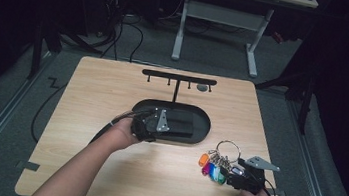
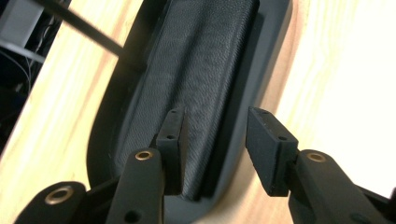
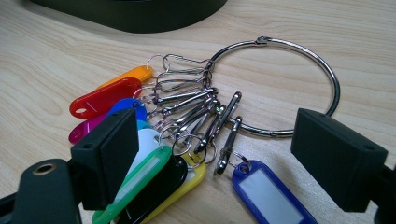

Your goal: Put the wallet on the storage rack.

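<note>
Dark floor and cables surround the pale wooden worktop [image 1: 113,85] in the high view, where a black oval tray [image 1: 203,119] holds a black pouch [image 1: 179,124]. The left gripper [image 1: 151,125] hovers over the tray; the right gripper [image 1: 246,175] rests beside a key ring [image 1: 228,149] with coloured tags [image 1: 211,169].

Left gripper view: jaws released, apart above the pouch [image 2: 196,70].

Right gripper view: jaws spread wide either side of the tags [image 3: 105,98] and ring [image 3: 322,60], gripping nothing.

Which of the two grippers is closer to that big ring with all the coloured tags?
The right. The right gripper sits open right at the key ring, its jaws on either side of the coloured tags. The left gripper is across the table, open over the black tray.
</note>
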`<state>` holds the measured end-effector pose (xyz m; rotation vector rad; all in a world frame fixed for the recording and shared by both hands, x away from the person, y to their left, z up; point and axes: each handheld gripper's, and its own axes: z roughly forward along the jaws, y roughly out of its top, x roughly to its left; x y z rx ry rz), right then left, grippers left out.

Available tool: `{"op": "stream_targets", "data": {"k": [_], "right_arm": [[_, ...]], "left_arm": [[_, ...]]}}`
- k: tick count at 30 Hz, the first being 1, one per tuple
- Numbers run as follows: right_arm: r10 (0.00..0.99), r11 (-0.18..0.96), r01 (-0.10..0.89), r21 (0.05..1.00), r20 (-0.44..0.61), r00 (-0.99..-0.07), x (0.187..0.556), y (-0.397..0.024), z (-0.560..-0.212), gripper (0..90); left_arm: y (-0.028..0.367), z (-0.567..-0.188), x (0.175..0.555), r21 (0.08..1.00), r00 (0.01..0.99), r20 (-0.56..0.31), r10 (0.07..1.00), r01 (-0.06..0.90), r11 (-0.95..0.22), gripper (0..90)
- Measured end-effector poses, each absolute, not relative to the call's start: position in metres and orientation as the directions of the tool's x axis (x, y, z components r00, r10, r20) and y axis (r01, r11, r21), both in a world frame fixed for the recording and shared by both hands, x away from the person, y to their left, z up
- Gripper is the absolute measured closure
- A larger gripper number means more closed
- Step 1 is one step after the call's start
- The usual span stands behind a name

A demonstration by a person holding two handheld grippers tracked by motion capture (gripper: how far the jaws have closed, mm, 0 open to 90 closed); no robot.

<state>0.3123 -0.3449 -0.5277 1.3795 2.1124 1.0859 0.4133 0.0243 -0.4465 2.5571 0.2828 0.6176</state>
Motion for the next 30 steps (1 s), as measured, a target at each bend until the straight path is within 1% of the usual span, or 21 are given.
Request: {"op": "stream_targets", "data": {"k": [2,4,5,6,8,10,11,12,13,14,15,19,20,21,22,23,24,26,27,28,30], "right_arm": [[0.897,0.21,0.592,0.778,0.088,-0.434,0.312,-0.345,-0.528,15.0],[0.897,0.205,0.592,0.78,0.092,-0.432,0.312,-0.345,-0.528,15.0],[0.897,0.204,0.592,0.78,0.093,-0.432,0.312,-0.345,-0.528,15.1],[0.898,0.201,0.593,0.78,0.095,-0.43,0.312,-0.345,-0.528,15.1],[0.897,0.201,0.591,0.781,0.095,-0.431,0.312,-0.345,-0.528,15.1],[0.897,0.201,0.593,0.78,0.096,-0.43,0.312,-0.345,-0.528,15.1],[0.897,0.201,0.593,0.78,0.096,-0.43,0.312,-0.345,-0.528,15.1],[0.897,0.204,0.592,0.779,0.094,-0.432,0.312,-0.345,-0.528,15.1],[0.897,0.206,0.592,0.779,0.092,-0.433,0.312,-0.345,-0.528,15.0],[0.896,0.21,0.589,0.78,0.088,-0.436,0.312,-0.345,-0.528,15.0],[0.895,0.212,0.59,0.779,0.087,-0.437,0.312,-0.345,-0.528,15.1],[0.894,0.214,0.589,0.779,0.086,-0.44,0.312,-0.345,-0.528,15.1],[0.895,0.212,0.592,0.778,0.088,-0.437,0.312,-0.345,-0.528,15.1],[0.895,0.212,0.592,0.778,0.088,-0.437,0.312,-0.345,-0.528,15.1],[0.895,0.216,0.593,0.776,0.086,-0.438,0.312,-0.345,-0.528,15.0],[0.894,0.218,0.59,0.777,0.084,-0.441,0.313,-0.345,-0.528,15.1],[0.895,0.217,0.592,0.777,0.085,-0.439,0.312,-0.344,-0.528,15.0],[0.895,0.215,0.592,0.776,0.086,-0.438,0.312,-0.344,-0.528,15.1],[0.895,0.215,0.592,0.776,0.086,-0.438,0.312,-0.344,-0.528,15.1],[0.893,0.219,0.589,0.778,0.083,-0.442,0.312,-0.345,-0.528,15.1],[0.893,0.218,0.591,0.777,0.086,-0.442,0.312,-0.345,-0.528,15.1]], "left_arm": [[0.032,-0.449,0.406,0.532,0.874,0.355,0.333,0.105,-0.84,58.8],[0.041,-0.452,0.397,0.556,0.857,0.362,0.367,0.118,-0.823,57.3],[0.041,-0.452,0.397,0.556,0.857,0.362,0.367,0.118,-0.823,55.9],[0.05,-0.456,0.386,0.6,0.851,0.33,0.408,0.144,-0.787,56.0],[0.058,-0.461,0.375,0.616,0.847,0.314,0.429,0.162,-0.771,55.8],[0.066,-0.468,0.365,0.635,0.85,0.275,0.448,0.19,-0.749,55.2],[0.066,-0.468,0.365,0.635,0.85,0.275,0.448,0.19,-0.749,55.1],[0.075,-0.475,0.357,0.654,0.849,0.237,0.472,0.22,-0.724,55.1],[0.075,-0.475,0.357,0.654,0.849,0.237,0.472,0.22,-0.724,54.9],[0.083,-0.483,0.351,0.676,0.847,0.201,0.492,0.244,-0.695,54.9],[0.087,-0.486,0.348,0.679,0.845,0.183,0.503,0.261,-0.686,54.9],[0.101,-0.498,0.337,0.683,0.836,0.149,0.528,0.299,-0.667,54.5],[0.105,-0.499,0.334,0.692,0.833,0.128,0.537,0.313,-0.651,54.1],[0.105,-0.499,0.334,0.692,0.833,0.128,0.537,0.313,-0.651,54.0],[0.113,-0.502,0.329,0.722,0.822,0.068,0.565,0.35,-0.597,54.0],[0.117,-0.504,0.326,0.735,0.817,0.039,0.576,0.367,-0.57,54.0],[0.12,-0.506,0.322,0.744,0.806,0.037,0.591,0.373,-0.555,53.1],[0.126,-0.512,0.315,0.758,0.776,0.056,0.628,0.376,-0.532,48.2],[0.126,-0.512,0.315,0.758,0.776,0.056,0.628,0.376,-0.532,46.8],[0.134,-0.519,0.309,0.775,0.755,0.029,0.655,0.397,-0.491,46.1],[0.138,-0.521,0.307,0.777,0.759,-0.015,0.65,0.418,-0.471,44.7]]}}
